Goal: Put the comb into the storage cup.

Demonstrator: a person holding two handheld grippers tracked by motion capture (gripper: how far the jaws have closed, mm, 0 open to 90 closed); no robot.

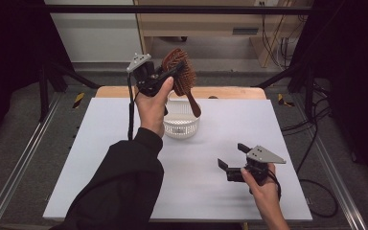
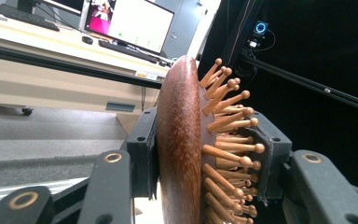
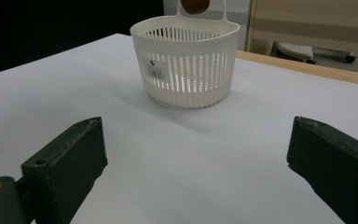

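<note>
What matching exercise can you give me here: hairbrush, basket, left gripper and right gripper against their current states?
Things:
1. wooden hairbrush
2. white basket
3. left gripper
4. right gripper

States:
A. open, low over the table
B. standing on the white table, below the brush handle
C. raised in the air, handle pointing down
D. shut on the brush head

Pairs: 1-C, 2-B, 3-D, 4-A

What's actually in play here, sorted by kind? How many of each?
Wooden hairbrush: 1, clamped by its head in the left gripper, handle end over the basket
White slotted basket: 1, on the table
Handheld grippers: 2, the right gripper open above the table
Total: 4
</note>
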